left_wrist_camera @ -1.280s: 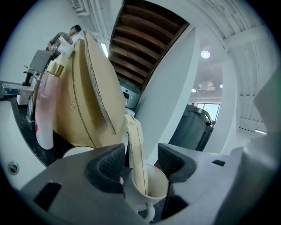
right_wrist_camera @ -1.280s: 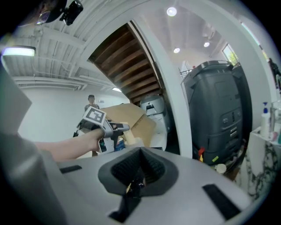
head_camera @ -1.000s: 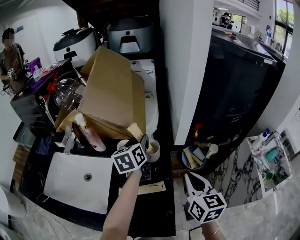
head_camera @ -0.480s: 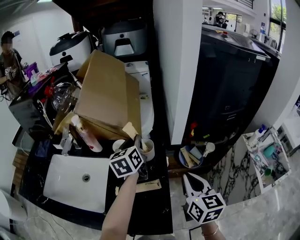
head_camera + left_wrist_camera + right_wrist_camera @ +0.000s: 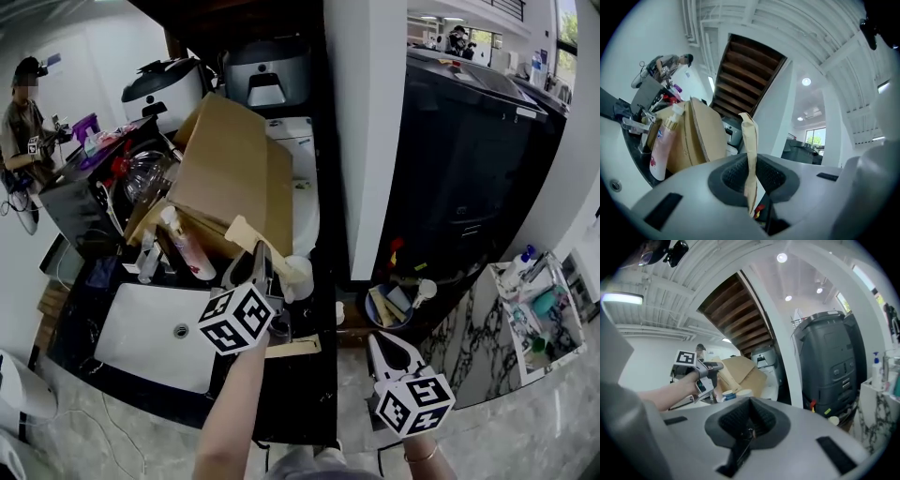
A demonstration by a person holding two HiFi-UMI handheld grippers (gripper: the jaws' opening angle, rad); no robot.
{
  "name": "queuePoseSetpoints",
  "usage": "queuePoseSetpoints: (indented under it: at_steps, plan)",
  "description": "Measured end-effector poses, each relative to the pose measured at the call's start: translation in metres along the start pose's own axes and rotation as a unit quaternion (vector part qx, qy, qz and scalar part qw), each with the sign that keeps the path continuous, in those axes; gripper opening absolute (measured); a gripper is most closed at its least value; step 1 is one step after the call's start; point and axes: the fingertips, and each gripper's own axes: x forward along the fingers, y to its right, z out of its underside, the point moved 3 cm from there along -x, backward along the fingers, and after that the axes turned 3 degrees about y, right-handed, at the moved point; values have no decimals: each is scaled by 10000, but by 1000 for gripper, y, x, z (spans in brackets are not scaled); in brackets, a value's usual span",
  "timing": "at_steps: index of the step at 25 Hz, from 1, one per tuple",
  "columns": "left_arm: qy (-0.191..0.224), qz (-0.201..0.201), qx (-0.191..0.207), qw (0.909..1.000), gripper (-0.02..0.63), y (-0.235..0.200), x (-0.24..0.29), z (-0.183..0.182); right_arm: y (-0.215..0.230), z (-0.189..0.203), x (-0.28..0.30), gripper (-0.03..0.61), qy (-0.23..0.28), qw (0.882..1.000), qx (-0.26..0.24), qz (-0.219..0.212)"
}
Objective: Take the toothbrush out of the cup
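Left gripper (image 5: 262, 255) jaws are closing on the paper-wrapped toothbrush (image 5: 751, 154), which seems just clear of the white cup (image 5: 302, 267) at its three o'clock. The thin wrapper may slip or pivot. Right gripper (image 5: 377, 342) has its jaws together, empty.

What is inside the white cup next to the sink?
Only the cup rim shows. The wrapped toothbrush, between the closing jaws of the left hand-held gripper, slants across its mouth, hiding the inside; whether its tip is inside is unclear.
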Motion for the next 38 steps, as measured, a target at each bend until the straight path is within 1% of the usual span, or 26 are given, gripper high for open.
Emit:
queuePoseSetpoints:
  at_steps: [7,11,14,17,20,23,25,27,33,38]
  plan:
    - [499,-73,106,9987,41,5,-73,-48,-21,1,-13,3,64,9991,66,-408]
    - [589,-144,97,9981,41,-4,-112,-63,-40,4,-20,3,67,9982,79,-599]
    - [556,-191,150,9982,41,-12,-140,-67,-49,5,-26,2,104,9978,53,-656]
    - [392,-213,282,9986,41,-21,-163,-61,-59,7,-34,3,123,9978,25,-649]
    - [133,-232,448,9986,40,-30,-185,-51,-71,12,-43,3,90,9981,17,-615]
    - [-149,-230,853,9960,40,-35,-206,-43,-86,19,-55,2,53,9983,20,-588]
    - [-335,-194,1167,9924,40,-35,-215,-37,-93,23,-65,3,32,9986,22,-529]
    - [-523,-160,1385,9889,40,-34,-223,-30,-99,29,-73,2,-4,9989,40,-470]
    - [-965,-69,1694,9808,40,-36,-237,-6,-114,43,-100,3,-64,9996,20,-276]
    - [-1274,-34,2214,9668,40,-35,-244,10,-113,48,-116,3,-85,9999,56,-54]
